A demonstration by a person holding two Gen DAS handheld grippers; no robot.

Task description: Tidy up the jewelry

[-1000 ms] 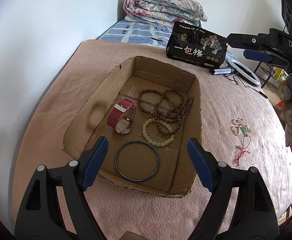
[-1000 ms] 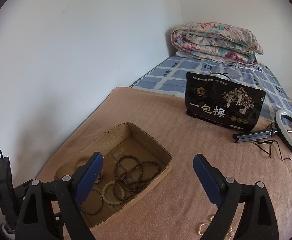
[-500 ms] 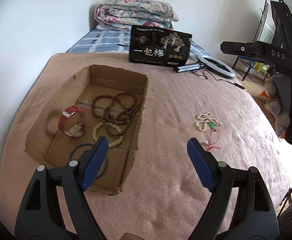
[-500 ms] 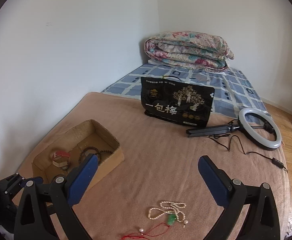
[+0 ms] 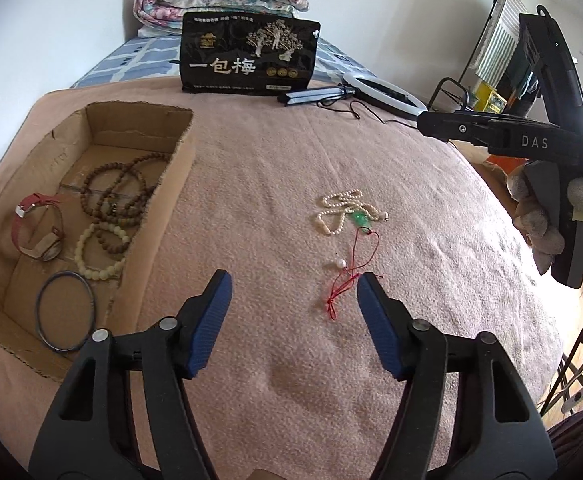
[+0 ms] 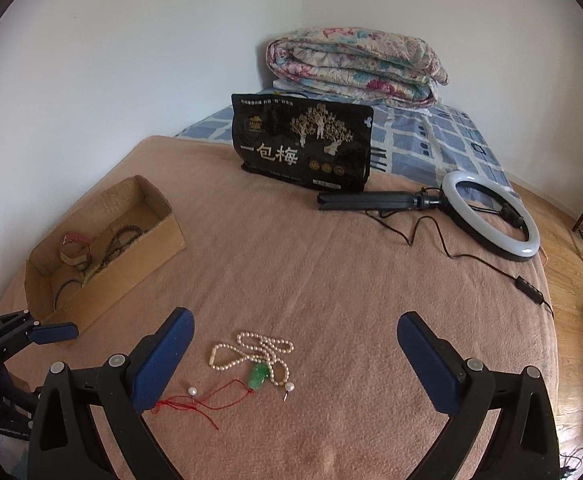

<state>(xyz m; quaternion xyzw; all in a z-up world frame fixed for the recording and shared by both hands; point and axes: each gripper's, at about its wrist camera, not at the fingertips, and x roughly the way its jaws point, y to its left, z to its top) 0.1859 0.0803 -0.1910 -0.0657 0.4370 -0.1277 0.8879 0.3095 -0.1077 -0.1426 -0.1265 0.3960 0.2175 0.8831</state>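
Note:
A pearl necklace (image 5: 341, 210) (image 6: 251, 354) with a green pendant (image 5: 360, 220) (image 6: 258, 376) and a red cord (image 5: 349, 276) (image 6: 195, 402) lies on the pink blanket. My left gripper (image 5: 293, 294) is open and empty just short of the cord. My right gripper (image 6: 295, 338) is open and empty above the necklace. A cardboard box (image 5: 179, 184) (image 6: 131, 276) at the left holds a red watch (image 5: 35, 226), brown bead strings (image 5: 121, 192), a pale bead bracelet (image 5: 99, 254) and a dark bangle (image 5: 65, 312).
A black printed bag (image 5: 249, 58) (image 6: 303, 146) stands at the back. A ring light with its cable (image 5: 383, 94) (image 6: 491, 212) lies at the back right. A folded quilt (image 6: 355, 64) lies behind. The bed edge drops off to the right.
The left gripper has swung right from over the box to the necklace, and its jaws have narrowed. The right gripper has swung right and down, bringing the necklace between its fingers.

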